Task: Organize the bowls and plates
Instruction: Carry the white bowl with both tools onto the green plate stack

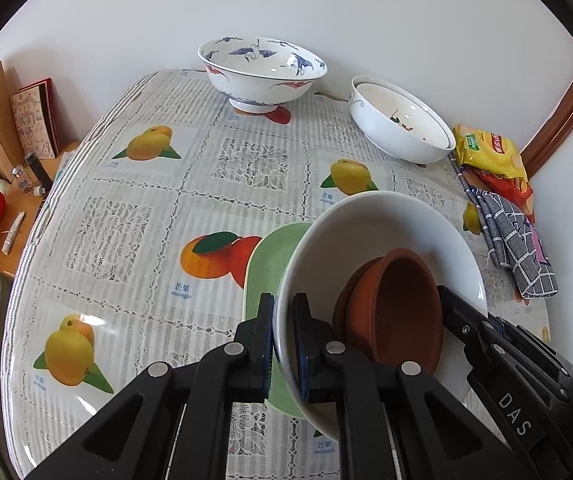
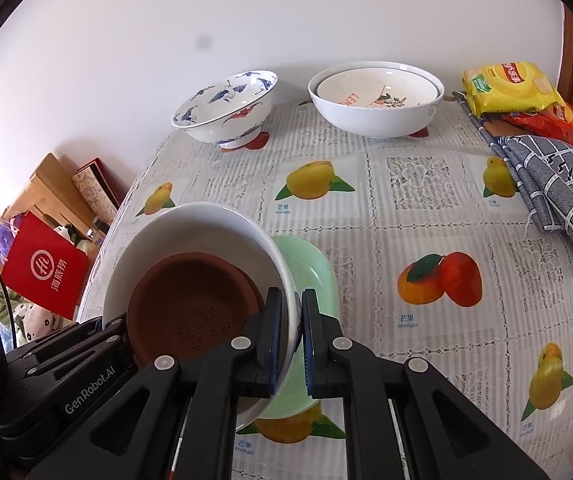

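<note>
The white bowl [image 1: 366, 232] is smooth, glossy and round – it holds two matte terracotta saucers [image 1: 398, 308] and hangs tilted just above the pale green plate [image 1: 270, 264], which lies on the fruit-printed tablecloth [image 1: 126, 208]. The left gripper [image 1: 284, 344] is closed on the bowl's rim, the right gripper [image 2: 289, 340] is closed on the opposite rim – both pinch the thin wall
</note>
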Available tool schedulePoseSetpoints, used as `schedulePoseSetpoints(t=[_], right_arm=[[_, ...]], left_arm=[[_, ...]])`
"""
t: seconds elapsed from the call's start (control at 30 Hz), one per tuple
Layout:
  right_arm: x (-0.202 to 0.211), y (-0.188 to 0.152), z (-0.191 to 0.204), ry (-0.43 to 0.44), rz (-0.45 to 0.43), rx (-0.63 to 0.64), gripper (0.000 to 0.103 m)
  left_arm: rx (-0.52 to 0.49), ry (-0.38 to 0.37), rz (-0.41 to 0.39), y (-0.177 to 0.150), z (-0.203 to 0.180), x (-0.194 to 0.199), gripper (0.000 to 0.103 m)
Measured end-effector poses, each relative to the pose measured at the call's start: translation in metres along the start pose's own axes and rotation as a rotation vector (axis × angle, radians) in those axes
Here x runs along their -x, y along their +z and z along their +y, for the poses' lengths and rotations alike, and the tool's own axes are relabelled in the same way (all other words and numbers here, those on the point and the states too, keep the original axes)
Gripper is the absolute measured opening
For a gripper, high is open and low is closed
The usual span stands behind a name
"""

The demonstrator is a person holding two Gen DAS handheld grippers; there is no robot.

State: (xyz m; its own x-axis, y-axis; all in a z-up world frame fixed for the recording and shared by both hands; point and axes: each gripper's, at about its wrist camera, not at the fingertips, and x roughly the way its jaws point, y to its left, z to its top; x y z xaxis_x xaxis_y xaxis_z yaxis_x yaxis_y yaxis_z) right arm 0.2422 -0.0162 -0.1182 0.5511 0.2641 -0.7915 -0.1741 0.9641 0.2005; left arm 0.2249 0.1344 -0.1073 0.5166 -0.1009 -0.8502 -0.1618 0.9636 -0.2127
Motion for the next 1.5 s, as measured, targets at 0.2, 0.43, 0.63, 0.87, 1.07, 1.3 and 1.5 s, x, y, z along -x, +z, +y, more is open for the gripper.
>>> schedulePoseSetpoints(t=[0.2,0.43,0.63,0.87,1.07,1.3,1.5], right_arm=[[-0.007,-0.001,-0.003,-0.001,0.019,0.0,0.01],[-0.018,-0.004,-0.006,0.0,0.042,0.002,0.01],[-0.031,-0.009,-0.007,0.002,0.074,0.003,0.01],[-0.039,-0.007,-0.006,0.002,0.082,0.0,0.01],[-0.038,-0.007,-0.004,-0.001,0.079,0.036,0.01],[-0.038,-0.008,-0.006,0.02,0.074,0.049,0.011],[-0.037,-0.009,-0.004,-0.018,0.07,0.085,0.019]], left_arm=[[0.001,0.002,0.016,0.0,0.001,-0.008,0.01],[0.005,0.006,0.037,-0.004,0.004,-0.02,0.01],[0.012,0.013,0.061,-0.009,0.009,-0.033,0.01],[0.01,0.008,0.056,-0.006,0.01,-0.038,0.01],[0.01,0.003,0.053,-0.006,0.01,-0.038,0.011],[-0.002,-0.008,0.054,-0.008,0.01,-0.037,0.012],[-0.007,-0.014,0.057,-0.008,0.011,-0.037,0.013]])
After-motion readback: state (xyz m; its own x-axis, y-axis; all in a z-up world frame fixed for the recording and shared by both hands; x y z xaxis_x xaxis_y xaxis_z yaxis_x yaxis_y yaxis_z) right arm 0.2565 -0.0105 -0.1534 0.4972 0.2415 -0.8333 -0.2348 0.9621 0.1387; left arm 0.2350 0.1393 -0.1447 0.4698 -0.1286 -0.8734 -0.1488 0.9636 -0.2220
